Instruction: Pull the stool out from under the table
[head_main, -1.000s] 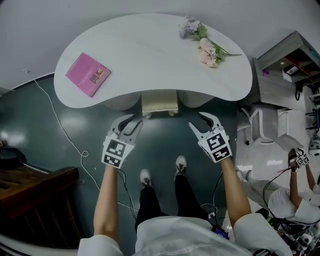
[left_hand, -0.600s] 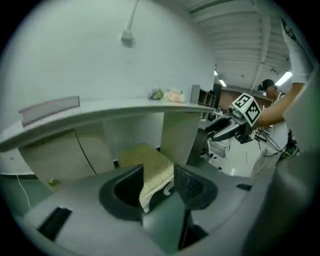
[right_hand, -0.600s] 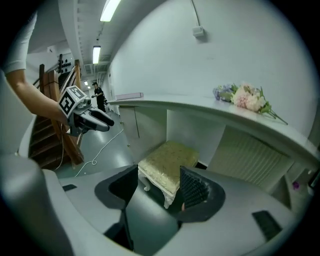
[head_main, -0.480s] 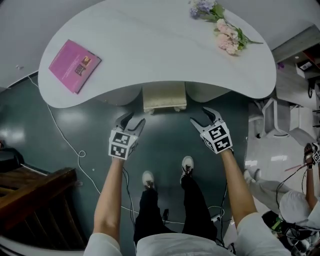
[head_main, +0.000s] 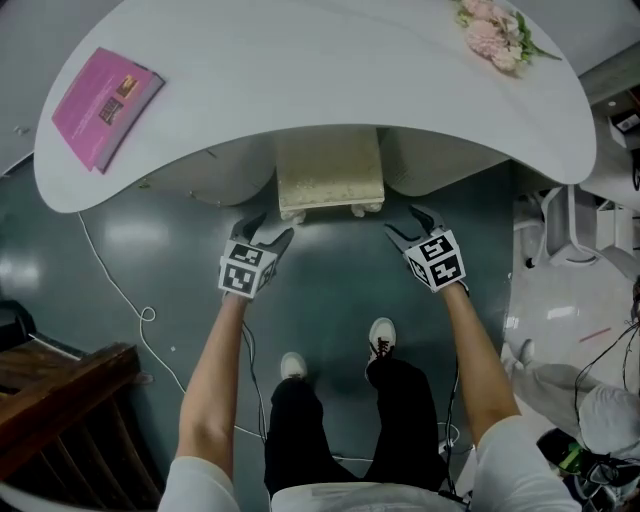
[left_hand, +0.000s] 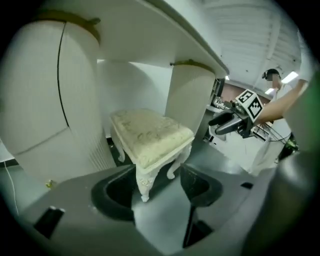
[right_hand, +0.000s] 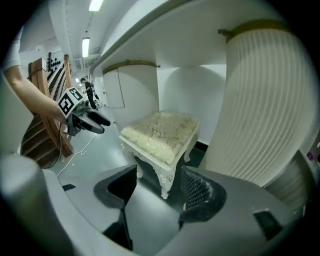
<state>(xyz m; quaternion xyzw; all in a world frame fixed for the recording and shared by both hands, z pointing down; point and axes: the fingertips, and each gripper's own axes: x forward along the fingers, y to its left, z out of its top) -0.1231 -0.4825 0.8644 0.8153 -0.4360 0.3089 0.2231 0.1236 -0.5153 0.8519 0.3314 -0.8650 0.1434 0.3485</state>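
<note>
- Lowering since a second ago, left tongs (head_main: 268, 230) are spreading open, empty, nearing a grasp.
- Stool (head_main: 330, 170) is sitting just ahead between both tongs, under the bench (head_main: 300, 80).
- Right tongs (head_main: 408, 225) are gaping empty, mirroring for balance.

Dim head view, shadowed under table (head_main: 300, 110), fisheye-bent dark edges, ceiling lights (right_hand: 95, 5) glaring.

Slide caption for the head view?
Left gripper and right gripper, jaws just opening, empty, facing the cream stool tucked under the white table.
</note>
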